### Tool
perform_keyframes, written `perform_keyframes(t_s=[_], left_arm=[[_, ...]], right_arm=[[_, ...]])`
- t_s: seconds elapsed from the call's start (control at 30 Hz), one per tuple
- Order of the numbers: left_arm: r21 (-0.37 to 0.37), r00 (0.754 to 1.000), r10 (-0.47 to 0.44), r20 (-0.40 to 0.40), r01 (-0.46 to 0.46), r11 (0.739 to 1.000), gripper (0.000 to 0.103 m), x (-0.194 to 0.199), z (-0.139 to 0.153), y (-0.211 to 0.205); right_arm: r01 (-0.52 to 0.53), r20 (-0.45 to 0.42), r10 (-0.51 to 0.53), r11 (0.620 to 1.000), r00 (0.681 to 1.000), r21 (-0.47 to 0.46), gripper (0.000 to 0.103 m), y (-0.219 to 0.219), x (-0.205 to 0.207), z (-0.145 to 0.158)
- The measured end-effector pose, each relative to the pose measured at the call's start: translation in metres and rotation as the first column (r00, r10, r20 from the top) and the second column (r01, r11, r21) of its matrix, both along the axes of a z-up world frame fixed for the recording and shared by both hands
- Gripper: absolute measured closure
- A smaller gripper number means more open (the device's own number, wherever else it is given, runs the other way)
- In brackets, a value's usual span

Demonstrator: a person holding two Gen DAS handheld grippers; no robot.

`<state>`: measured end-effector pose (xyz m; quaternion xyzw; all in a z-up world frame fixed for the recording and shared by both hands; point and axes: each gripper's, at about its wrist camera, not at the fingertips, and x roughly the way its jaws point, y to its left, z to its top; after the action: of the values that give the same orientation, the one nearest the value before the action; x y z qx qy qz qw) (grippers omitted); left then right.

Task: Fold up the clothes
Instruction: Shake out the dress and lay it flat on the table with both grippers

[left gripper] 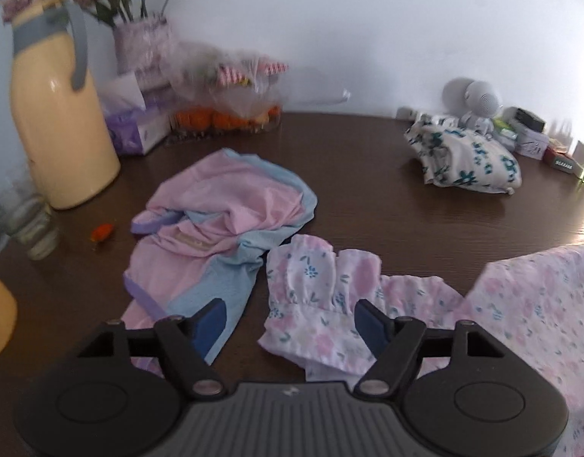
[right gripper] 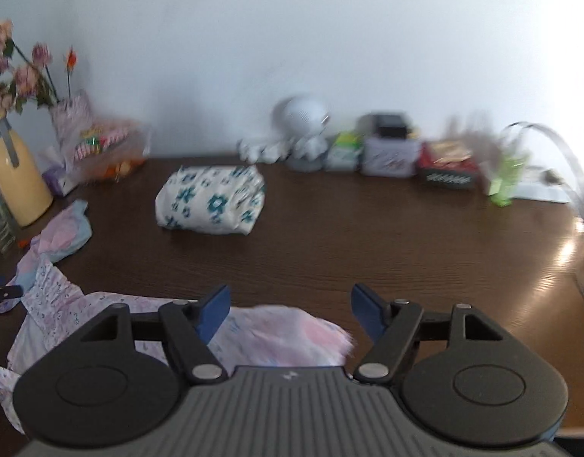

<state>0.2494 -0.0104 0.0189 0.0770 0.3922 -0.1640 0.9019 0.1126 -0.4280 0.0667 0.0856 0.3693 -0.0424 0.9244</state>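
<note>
The left gripper (left gripper: 290,323) is hanging over the near part of the dark wooden table (left gripper: 368,205) with its blue-padded jaws standing apart and nothing pressed between them; the ruffled sleeve of a pink floral garment (left gripper: 322,297) is lying on the table in the gap between the pads. The rest of that garment is spreading off to the near right. Just left of it, touching its edge, a crumpled pink and blue garment (left gripper: 223,221) is lying in a heap. A folded white cloth with teal flowers (left gripper: 463,160) is sitting well apart at the far right.

The right gripper (right gripper: 290,314) is also standing with its jaws apart and gripping nothing, the pink floral garment (right gripper: 284,335) lying beneath and between them, blurred. The folded teal-flowered cloth (right gripper: 212,200) is resting farther out, left of centre.

Along the far wall a cream thermos jug (left gripper: 59,129), a vase of pink flowers (left gripper: 139,42), a tissue box (left gripper: 135,125) and a bag of oranges (left gripper: 227,114) are standing at the left.
</note>
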Motion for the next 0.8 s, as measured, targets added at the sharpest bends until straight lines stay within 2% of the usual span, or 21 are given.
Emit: perform_keyframes(t_s=[0.17, 0.23, 0.33, 0.4, 0.43, 0.47, 0.5, 0.53, 0.63, 0.8], left_arm=[[0.002, 0.998, -0.019, -0.056, 0.019, 1.000, 0.038, 0.017, -0.015, -0.001], [-0.009, 0.996, -0.037, -0.076, 0.036, 0.999, 0.046, 0.021, -0.019, -0.001], [-0.032, 0.993, -0.063, -0.101, 0.060, 0.998, 0.055, 0.026, -0.024, -0.001], [-0.037, 0.992, -0.073, -0.102, 0.069, 0.997, 0.062, 0.028, -0.026, -0.002], [-0.043, 0.992, -0.080, -0.102, 0.076, 0.996, 0.076, 0.029, -0.026, -0.003], [-0.051, 0.991, -0.088, -0.103, 0.083, 0.995, 0.084, 0.030, -0.026, -0.003], [-0.070, 0.989, -0.098, -0.109, 0.090, 0.993, 0.095, 0.030, -0.025, -0.003], [-0.092, 0.987, -0.108, -0.116, 0.097, 0.991, 0.097, 0.030, -0.025, -0.003], [-0.057, 0.990, -0.131, -0.060, 0.128, 0.990, 0.099, 0.020, -0.021, -0.009], [-0.066, 0.991, -0.125, 0.056, 0.128, 0.990, 0.100, 0.014, 0.006, -0.017]], right_arm=[[-0.055, -0.199, 0.059, 0.998, 0.978, 0.029, 0.035, -0.002, 0.062, -0.037], [-0.069, -0.255, 0.068, 0.998, 0.965, 0.004, 0.035, -0.001, 0.074, -0.050], [-0.096, -0.300, 0.098, 0.995, 0.949, 0.021, 0.040, 0.003, 0.075, -0.067], [-0.113, -0.317, 0.112, 0.993, 0.942, 0.016, 0.044, 0.004, 0.072, -0.074], [-0.119, -0.324, 0.116, 0.993, 0.939, 0.011, 0.053, 0.005, 0.070, -0.077], [-0.124, -0.330, 0.122, 0.992, 0.936, 0.014, 0.060, 0.005, 0.069, -0.079], [-0.127, -0.335, 0.128, 0.992, 0.933, 0.024, 0.073, 0.005, 0.067, -0.081], [-0.131, -0.337, 0.135, 0.991, 0.932, 0.034, 0.081, 0.005, 0.065, -0.083], [-0.146, -0.320, 0.148, 0.989, 0.936, 0.029, 0.095, 0.008, 0.060, -0.082], [-0.147, -0.244, 0.134, 0.989, 0.960, -0.034, 0.100, 0.015, 0.056, -0.064]])
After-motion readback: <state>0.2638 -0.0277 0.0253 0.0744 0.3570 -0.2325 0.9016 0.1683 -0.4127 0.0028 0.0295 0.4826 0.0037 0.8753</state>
